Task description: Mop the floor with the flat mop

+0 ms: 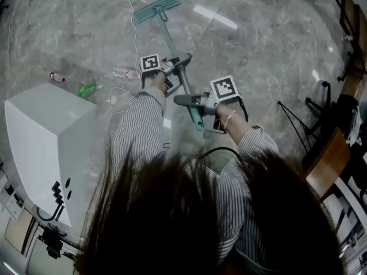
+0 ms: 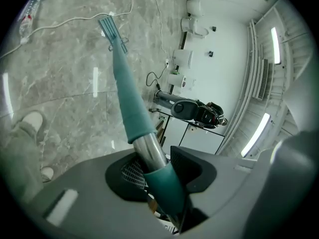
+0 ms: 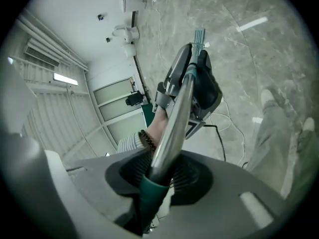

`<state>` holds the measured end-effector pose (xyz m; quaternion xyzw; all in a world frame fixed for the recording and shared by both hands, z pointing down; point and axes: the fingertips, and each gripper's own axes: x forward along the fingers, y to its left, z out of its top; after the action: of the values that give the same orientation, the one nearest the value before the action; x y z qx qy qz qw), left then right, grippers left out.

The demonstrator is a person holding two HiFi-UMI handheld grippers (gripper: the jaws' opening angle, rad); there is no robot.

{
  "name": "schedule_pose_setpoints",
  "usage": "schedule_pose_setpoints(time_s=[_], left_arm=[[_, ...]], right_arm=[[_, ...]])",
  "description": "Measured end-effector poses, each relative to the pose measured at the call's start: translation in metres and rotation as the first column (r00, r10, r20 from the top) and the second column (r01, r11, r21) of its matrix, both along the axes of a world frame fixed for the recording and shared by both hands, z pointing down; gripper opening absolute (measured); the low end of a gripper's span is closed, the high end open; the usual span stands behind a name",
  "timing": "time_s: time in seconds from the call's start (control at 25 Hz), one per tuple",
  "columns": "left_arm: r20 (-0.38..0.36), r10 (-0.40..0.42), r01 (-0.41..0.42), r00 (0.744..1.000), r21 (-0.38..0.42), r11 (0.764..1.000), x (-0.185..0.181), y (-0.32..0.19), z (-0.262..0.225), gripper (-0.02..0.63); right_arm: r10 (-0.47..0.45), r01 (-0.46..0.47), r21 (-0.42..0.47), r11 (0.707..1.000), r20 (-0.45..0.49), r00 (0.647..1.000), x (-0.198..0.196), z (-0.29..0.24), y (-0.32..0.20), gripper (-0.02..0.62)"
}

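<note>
The flat mop has a teal head (image 1: 156,9) lying on the grey marble floor at the top of the head view, and its metal handle (image 1: 172,49) slants back toward me. My left gripper (image 1: 176,66) is shut on the handle higher along the shaft; in the left gripper view the handle (image 2: 149,151) sits clamped between the jaws, and the mop head (image 2: 110,26) shows far off. My right gripper (image 1: 188,101) is shut on the handle near its teal end grip (image 1: 196,119). The right gripper view shows the shaft (image 3: 172,126) between its jaws and the left gripper (image 3: 194,83) ahead.
A white box-shaped unit (image 1: 46,136) stands at the left. Small bottles (image 1: 57,77), a green item (image 1: 87,89) and a white cable (image 1: 135,30) lie on the floor near the mop. A wooden chair (image 1: 328,160) and a black stand (image 1: 298,122) are at the right.
</note>
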<state>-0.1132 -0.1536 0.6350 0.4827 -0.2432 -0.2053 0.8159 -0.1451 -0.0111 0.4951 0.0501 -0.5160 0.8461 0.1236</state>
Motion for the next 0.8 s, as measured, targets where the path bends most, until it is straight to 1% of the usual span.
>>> schedule_pose_setpoints(time_s=[0.12, 0.28, 0.36, 0.48, 0.6, 0.8], left_arm=[[0.008, -0.038, 0.038, 0.999, 0.014, 0.999, -0.022, -0.036, 0.004, 0.14], [-0.04, -0.133, 0.134, 0.99, 0.009, 0.991, -0.037, -0.06, -0.002, 0.129], [-0.056, -0.135, 0.135, 0.989, 0.004, 0.991, -0.037, -0.059, 0.0, 0.121], [-0.066, -0.129, 0.127, 0.989, -0.025, 0.992, -0.032, -0.049, 0.007, 0.1], [-0.093, -0.16, 0.156, 0.983, -0.048, 0.987, -0.028, -0.047, 0.011, 0.083], [-0.093, -0.17, 0.167, 0.981, -0.041, 0.985, -0.024, -0.045, 0.012, 0.08]], right_arm=[[0.004, -0.004, 0.004, 1.0, 0.004, 1.0, -0.021, 0.001, -0.034, 0.11], [0.0, 0.0, 0.017, 1.0, -0.004, 1.0, -0.034, 0.005, -0.053, 0.11], [-0.007, 0.007, 0.018, 1.0, -0.012, 1.0, -0.034, 0.009, -0.05, 0.106], [-0.013, 0.013, -0.005, 1.0, -0.028, 1.0, -0.03, 0.018, -0.038, 0.094], [-0.017, 0.016, -0.02, 1.0, -0.041, 0.999, -0.025, 0.023, -0.034, 0.086], [-0.02, 0.019, -0.03, 0.999, -0.035, 0.999, -0.019, 0.023, -0.033, 0.083]])
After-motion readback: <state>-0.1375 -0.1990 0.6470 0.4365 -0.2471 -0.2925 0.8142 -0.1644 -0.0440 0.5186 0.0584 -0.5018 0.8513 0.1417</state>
